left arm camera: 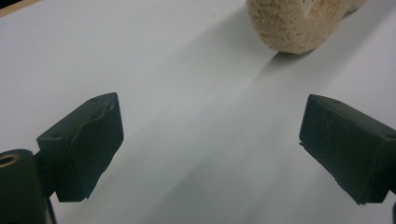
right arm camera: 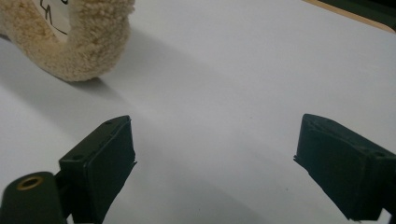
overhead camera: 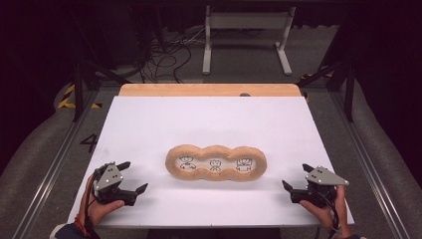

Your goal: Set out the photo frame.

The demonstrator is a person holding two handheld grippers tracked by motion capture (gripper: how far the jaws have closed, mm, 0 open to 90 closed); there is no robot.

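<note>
Nothing has been picked up yet, as far as I can judge: the fuzzy tan frame (overhead camera: 216,163), a long three-lobed plush ring with small line drawings showing in its three openings, lies flat near the middle of the white counter (overhead camera: 209,119), and neither tool touches it. The left gripper (overhead camera: 133,177) rests at about eight o'clock from the frame, its fingers (left arm camera: 84,144) spread wide and released with bare white surface between them; in the left gripper view the frame's rounded end (left arm camera: 294,25) sits ahead at roughly one o'clock, apart from the fingers. The right gripper (overhead camera: 296,177) waits at about four o'clock from the frame, likewise spread and grasping nothing, and in the right gripper view the frame's other end (right arm camera: 70,42) lies off at eleven o'clock. So the whole job looks to be ahead: closing in on both ends, gripping, then whatever handling follows. The way in appears free on each side. Beyond the counter's far wooden edge (overhead camera: 209,89) stands a pale metal stand (overhead camera: 247,35) at twelve o'clock, with loose cables (overhead camera: 166,57) on the floor at eleven, both well apart from the work.
</note>
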